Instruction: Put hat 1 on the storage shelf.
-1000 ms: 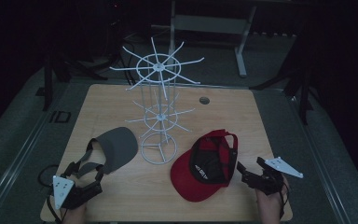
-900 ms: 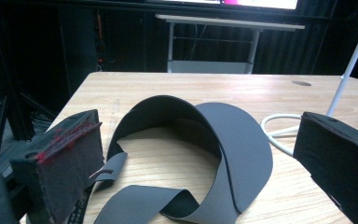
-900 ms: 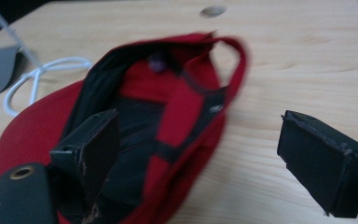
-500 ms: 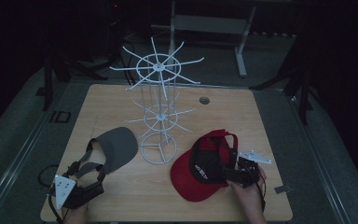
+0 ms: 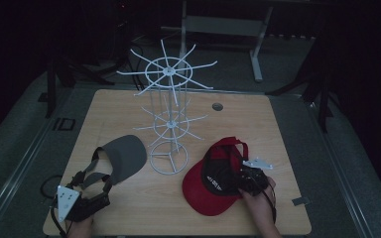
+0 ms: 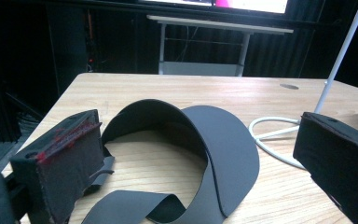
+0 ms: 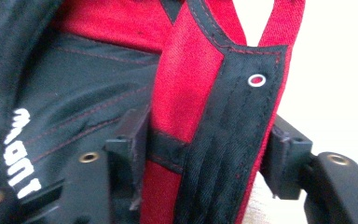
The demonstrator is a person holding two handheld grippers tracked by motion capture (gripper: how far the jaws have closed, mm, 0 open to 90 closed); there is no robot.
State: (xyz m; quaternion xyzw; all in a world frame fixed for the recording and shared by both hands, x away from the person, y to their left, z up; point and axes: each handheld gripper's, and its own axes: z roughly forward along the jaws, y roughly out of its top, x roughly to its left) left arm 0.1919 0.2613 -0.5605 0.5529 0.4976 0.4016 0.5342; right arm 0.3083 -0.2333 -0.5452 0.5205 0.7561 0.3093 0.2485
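At the near edge of the wooden table (image 5: 278,129), around 5 o'clock, the right gripper (image 5: 250,179) has its jaws around the side band of the red cap (image 5: 213,181). In the right gripper view the two black jaws flank the red and black fabric (image 7: 205,116), touching it on both sides, so they are closed on the cap's rim. The cap lies crown down, with its bill toward the near edge.

At 7 o'clock the left gripper (image 5: 82,203) rests low by the table's near left corner. Its jaws stand wide apart and hold nothing; the grey visor (image 6: 205,140) lies between and just beyond them, its strap curling near the left jaw.

Farther in, near the table's middle, stands the white wire rack (image 5: 168,114), its base ring between visor and cap.

Half a second ago the right gripper was just beside the cap's right edge; a second ago it was well off to the right. The left gripper has stayed put.
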